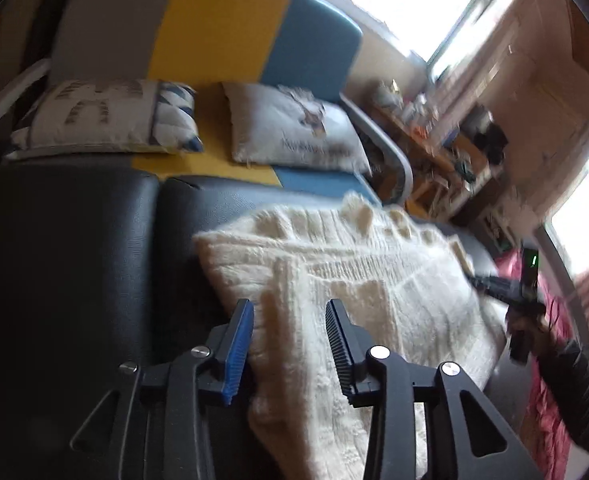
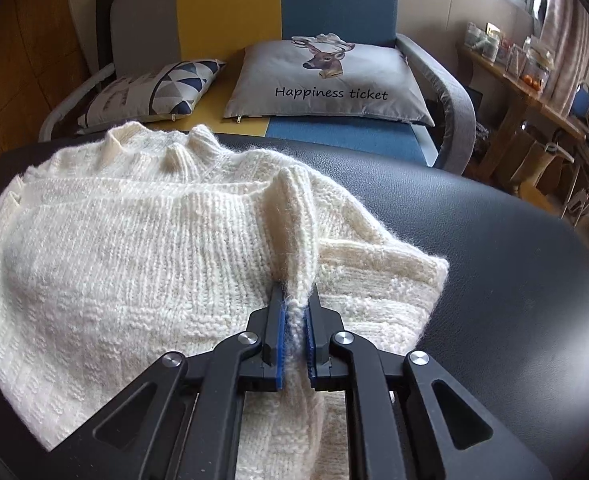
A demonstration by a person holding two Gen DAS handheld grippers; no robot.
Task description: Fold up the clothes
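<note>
A cream knitted sweater point(image 2: 134, 240) lies on a black leather surface point(image 2: 494, 248), collar toward the sofa. My right gripper point(image 2: 295, 300) is shut on a raised ridge of the sweater's knit, likely a sleeve, near its right side. In the left wrist view the sweater point(image 1: 354, 280) spreads ahead. My left gripper point(image 1: 290, 312) is open, its jaws on either side of a fold of the sweater at its near edge, not clamped. The right gripper point(image 1: 490, 282) shows at the sweater's far right edge, held by a hand.
A grey, yellow and blue sofa point(image 2: 334, 0) stands behind the black surface with a deer cushion point(image 2: 326, 80) and a triangle-pattern cushion point(image 2: 154, 92). A cluttered wooden shelf point(image 2: 534, 80) stands at the right under a window. Pink fabric point(image 1: 542, 400) lies to the right.
</note>
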